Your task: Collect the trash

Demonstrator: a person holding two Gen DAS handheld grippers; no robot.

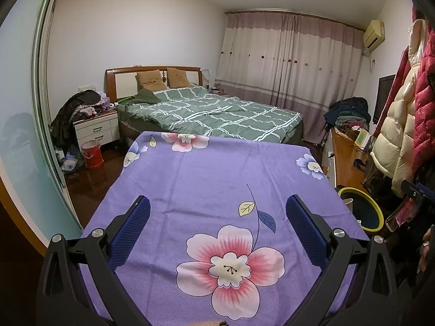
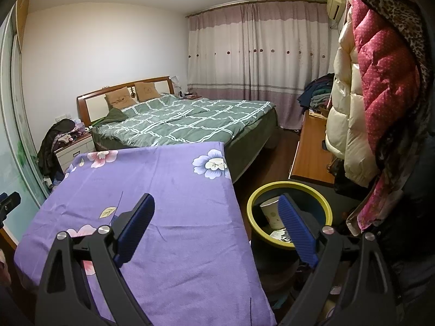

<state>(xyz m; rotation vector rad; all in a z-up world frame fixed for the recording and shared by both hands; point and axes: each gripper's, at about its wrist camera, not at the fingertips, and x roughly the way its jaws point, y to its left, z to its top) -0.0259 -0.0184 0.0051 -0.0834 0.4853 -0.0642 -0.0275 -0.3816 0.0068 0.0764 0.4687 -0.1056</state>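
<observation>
A dark bin with a yellow-green rim [image 2: 289,187] stands on the floor right of the table; it also shows in the left wrist view [image 1: 376,209]. Inside it lie a white paper cup [image 2: 269,212] and a printed scrap [image 2: 281,235]. The table wears a purple floral cloth [image 1: 217,179], also in the right wrist view [image 2: 163,190], with no loose item on it. My left gripper [image 1: 217,203] is open and empty above the cloth. My right gripper [image 2: 216,203] is open and empty, over the table's right edge, its right finger above the bin.
A bed with a green checked quilt [image 1: 212,111] lies behind the table. A nightstand piled with clothes [image 1: 95,125] and a red bucket [image 1: 92,153] stand at left. A wooden desk [image 2: 310,149] and hanging coats [image 2: 380,81] crowd the right.
</observation>
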